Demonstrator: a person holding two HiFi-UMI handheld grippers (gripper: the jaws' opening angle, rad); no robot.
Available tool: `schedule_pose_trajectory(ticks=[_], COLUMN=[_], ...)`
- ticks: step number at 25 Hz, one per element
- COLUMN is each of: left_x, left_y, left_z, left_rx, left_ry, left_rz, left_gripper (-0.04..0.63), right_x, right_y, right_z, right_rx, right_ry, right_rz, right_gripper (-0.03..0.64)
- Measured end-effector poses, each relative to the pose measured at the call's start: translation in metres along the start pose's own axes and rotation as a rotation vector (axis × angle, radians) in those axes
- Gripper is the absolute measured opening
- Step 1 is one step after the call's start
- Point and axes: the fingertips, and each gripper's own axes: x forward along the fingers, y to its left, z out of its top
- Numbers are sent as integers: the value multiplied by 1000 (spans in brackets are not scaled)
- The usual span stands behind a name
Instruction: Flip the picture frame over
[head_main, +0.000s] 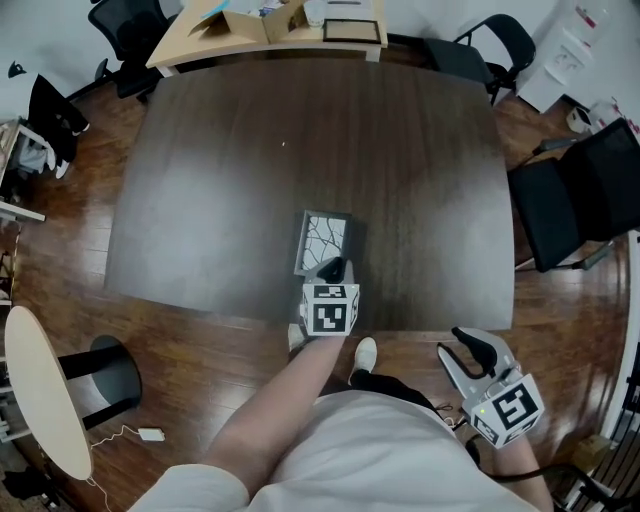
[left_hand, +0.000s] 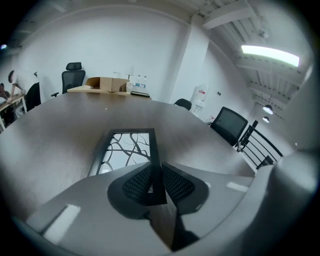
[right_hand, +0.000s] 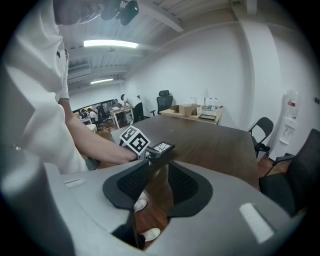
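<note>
Picture frame sits picture side up on the table, low in the centre of the head view. Our left tongs pinch its near edge. Our right tongs wait at the lower right, jaws apart and empty. We judge the grasp is made; next comes lifting and turning the frame.

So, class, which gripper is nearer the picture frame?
Left. The left gripper is shut on the picture frame's near edge; the right gripper hangs open beyond the table's near edge, not touching it.
</note>
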Motion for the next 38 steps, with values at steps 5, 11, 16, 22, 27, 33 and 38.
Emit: schedule_pose_trajectory(ticks=[5, 11, 16, 22, 27, 33, 38], left_x=[-29, -57, -68, -64, -62, -64, -63], left_y=[-21, -31, -25, 4, 24, 38, 46], left_z=[25, 50, 61, 55, 52, 47, 43], left_rx=[-139, -426, -683, -1008, -1116, -1110, -1077], left_ry=[-77, -137, -161, -182, -205, -195, -125], left_rz=[-240, -565, -837, -1003, -1123, -1193, -1231], left_gripper=[61, 63, 63, 63, 63, 66, 71], right_x=[9, 21, 26, 33, 37, 41, 51], right_y=[3, 14, 21, 37, 49, 61, 73], right_z=[13, 31, 43, 50, 54, 53, 54], right_rx=[-11, -29, -38, -43, -39, -21, -6], right_ry=[-21, -37, -24, 8, 32, 58, 60], right_rz=[-2, -18, -47, -73, -95, -122, -130], right_gripper=[126, 126, 126, 126, 126, 126, 126])
